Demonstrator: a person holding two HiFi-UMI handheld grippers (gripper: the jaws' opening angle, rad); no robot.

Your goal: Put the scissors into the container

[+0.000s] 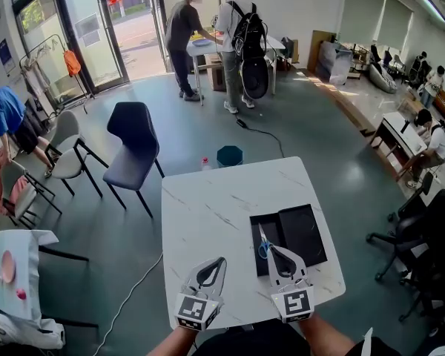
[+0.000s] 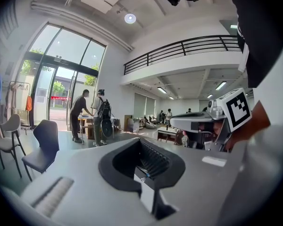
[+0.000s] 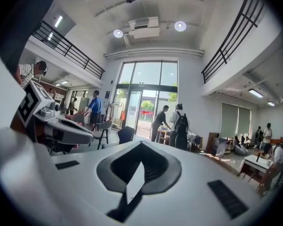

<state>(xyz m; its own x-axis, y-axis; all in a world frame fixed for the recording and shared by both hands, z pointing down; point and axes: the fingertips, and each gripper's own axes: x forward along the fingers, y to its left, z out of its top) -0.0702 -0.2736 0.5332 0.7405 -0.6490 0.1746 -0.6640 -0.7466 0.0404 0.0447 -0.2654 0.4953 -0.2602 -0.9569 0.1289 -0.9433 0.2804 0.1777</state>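
Observation:
The scissors (image 1: 263,243), blue-handled, lie in the left half of the black container (image 1: 305,230) on the right side of the white marble table (image 1: 208,206), blades pointing away from me. My right gripper (image 1: 273,248) is shut, its tip right beside the blue handle; whether they touch I cannot tell. My left gripper (image 1: 222,259) is shut over bare tabletop to the left of the container. In the left gripper view the left gripper (image 2: 140,142) holds nothing, and the right gripper (image 2: 205,122) shows beside it. The right gripper view shows the right gripper (image 3: 141,145) shut, with no scissors in sight.
A dark blue chair (image 1: 133,150) and a teal stool (image 1: 229,155) stand beyond the table's far edge. A white cable (image 1: 133,295) runs over the floor at left. Black office chairs (image 1: 423,236) stand to the right. Two people (image 1: 233,35) stand at a far table.

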